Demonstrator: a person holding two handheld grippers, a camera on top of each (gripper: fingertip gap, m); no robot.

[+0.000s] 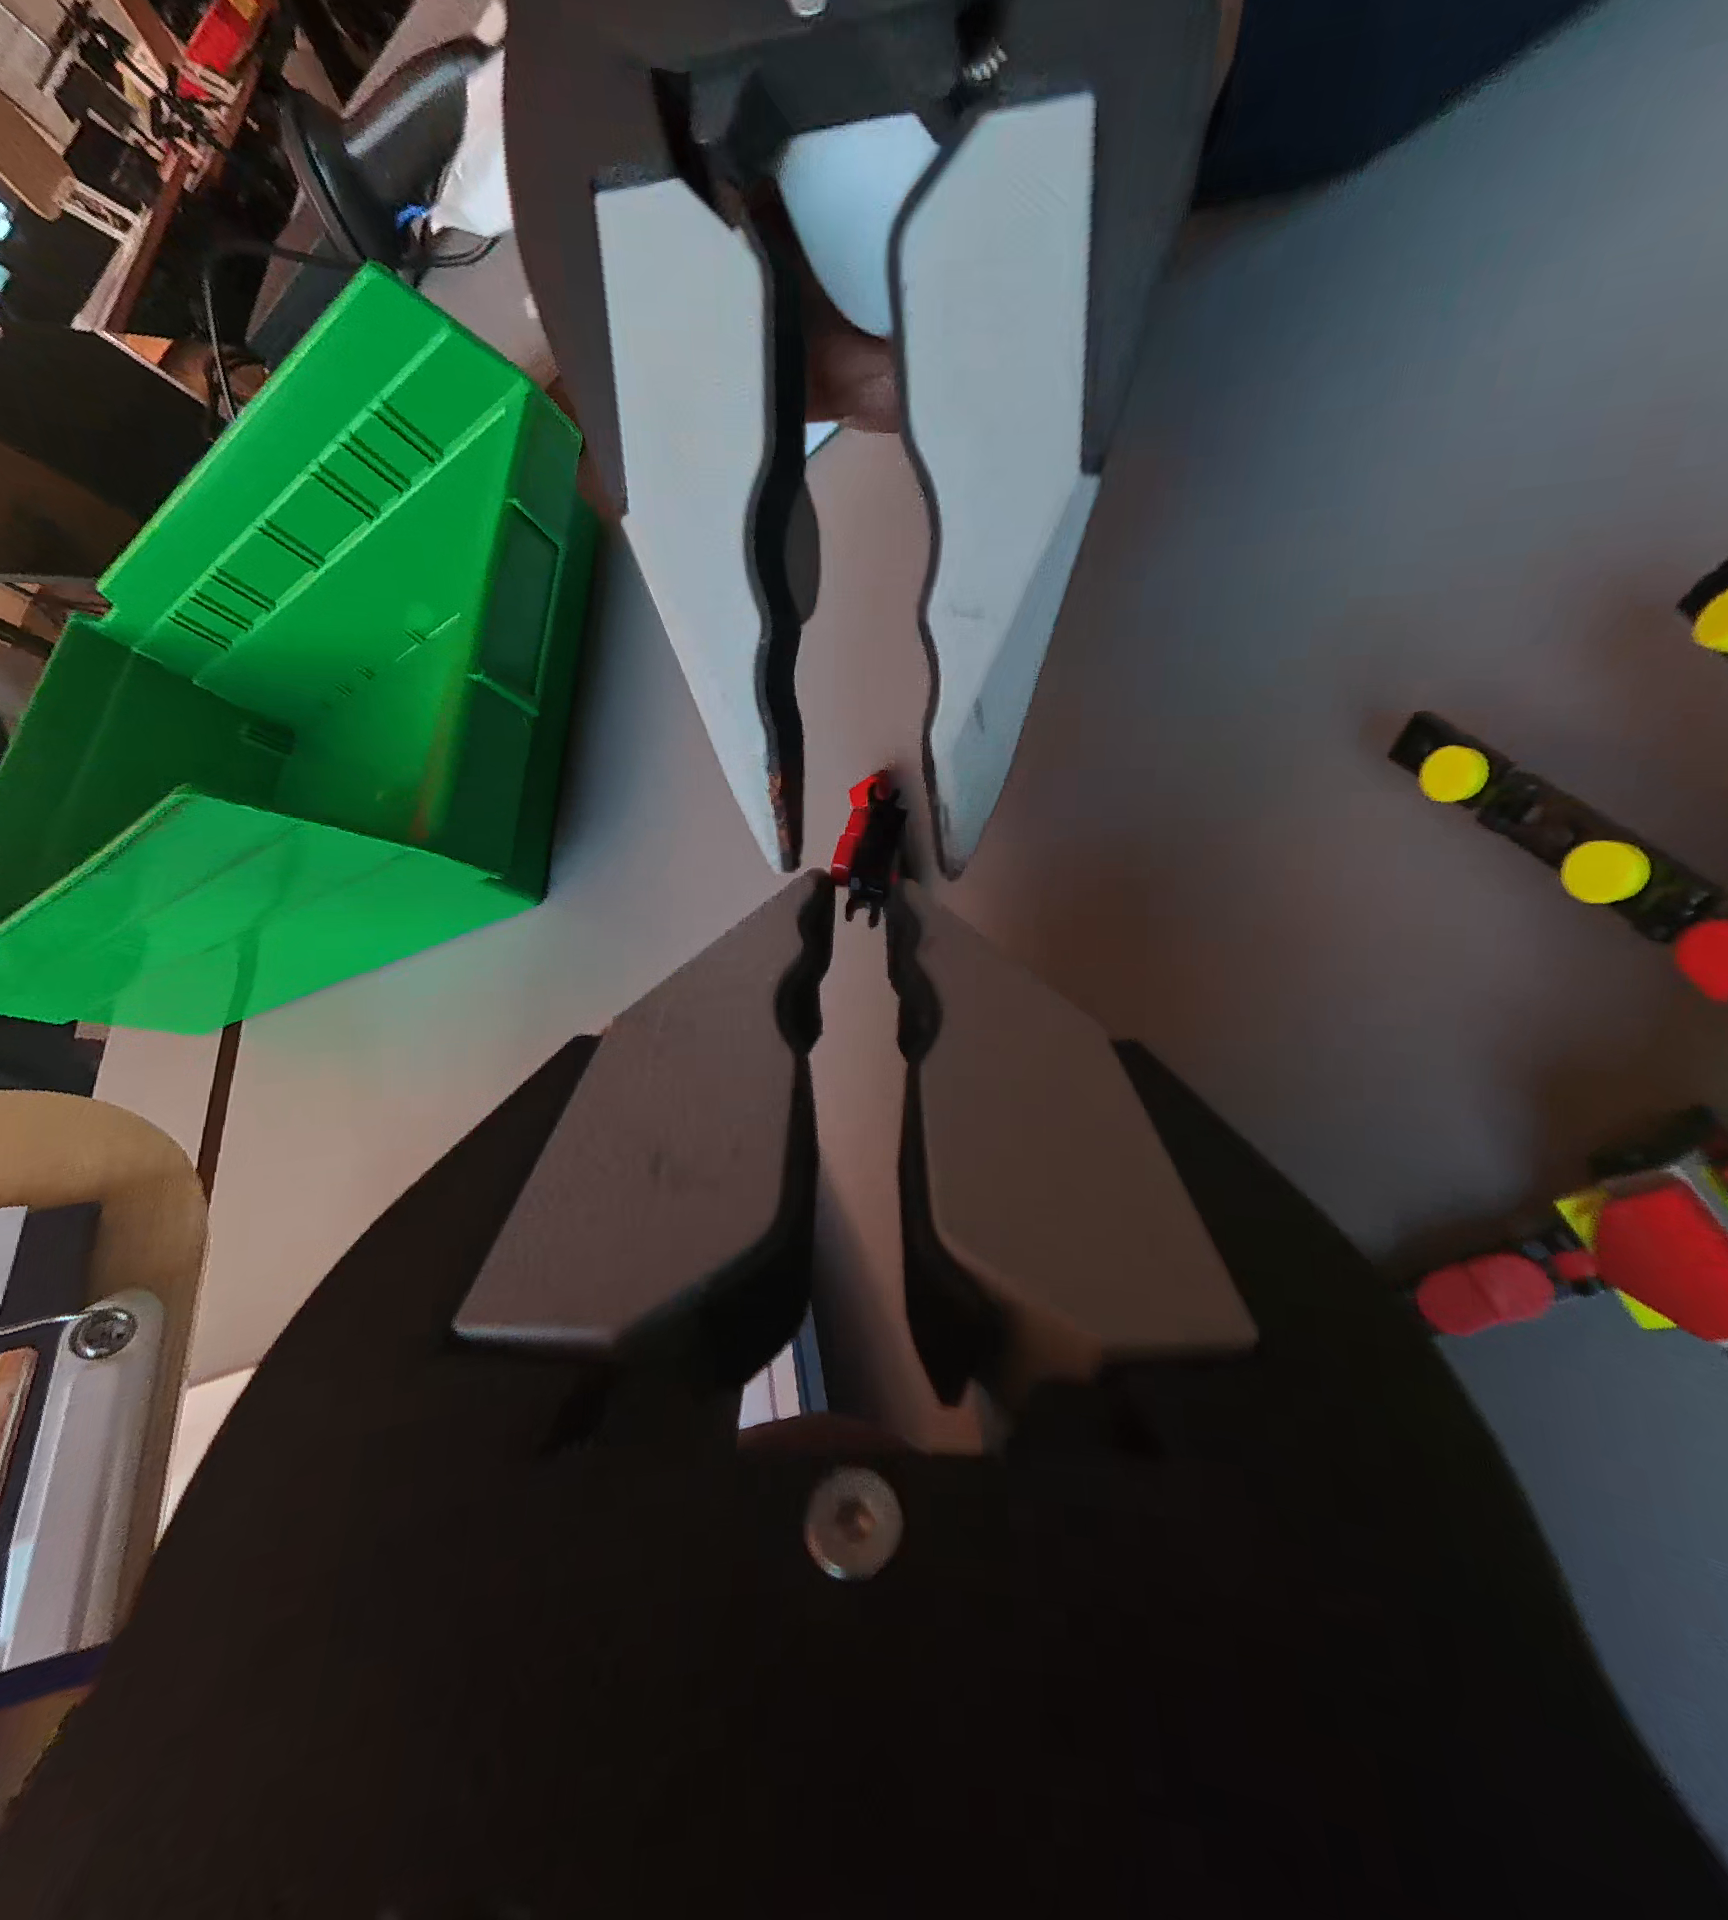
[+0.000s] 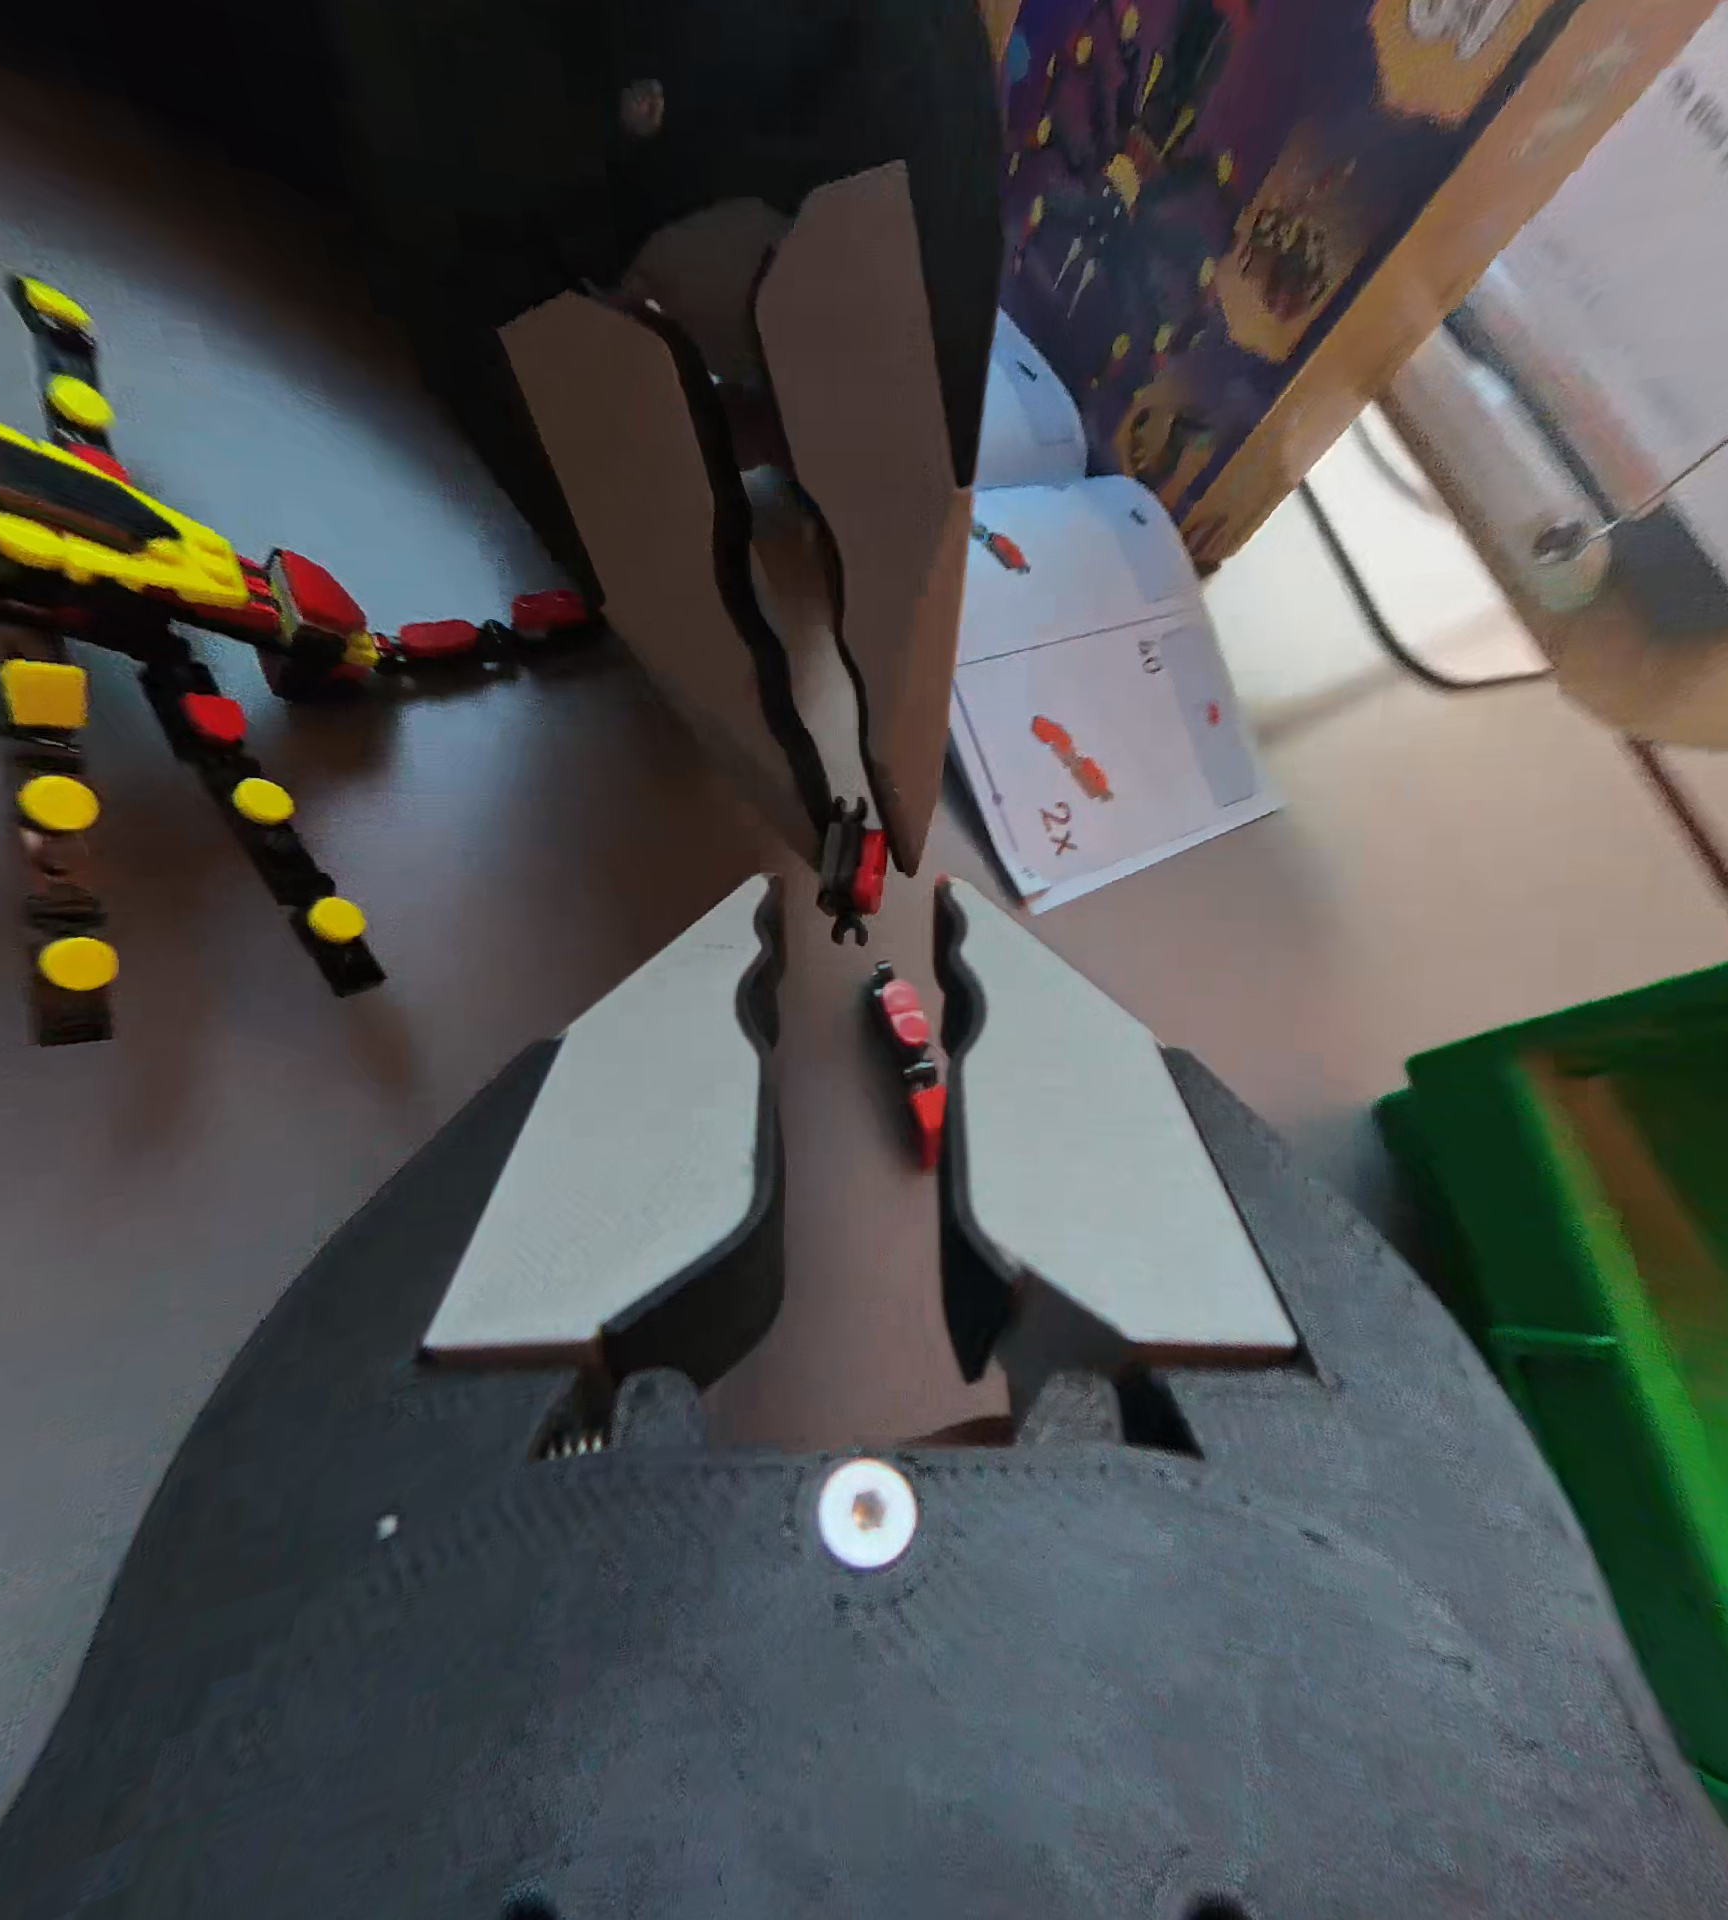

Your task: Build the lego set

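Lego piece, small, red and black, sits clamped at the tips of the left tongs, just in front of the right tongs, which stand apart; a second red piece lies on the desk between them. Green bin lies tipped beside them, contents hidden. Half-built model rests nearby

Lego pieces and half-built model on the desk

A small red-and-black piece stands upright, pinched at the tong tips; a second red-and-black link lies flat near it; the yellow, red and black model sprawls well apart, legs studded with yellow discs.
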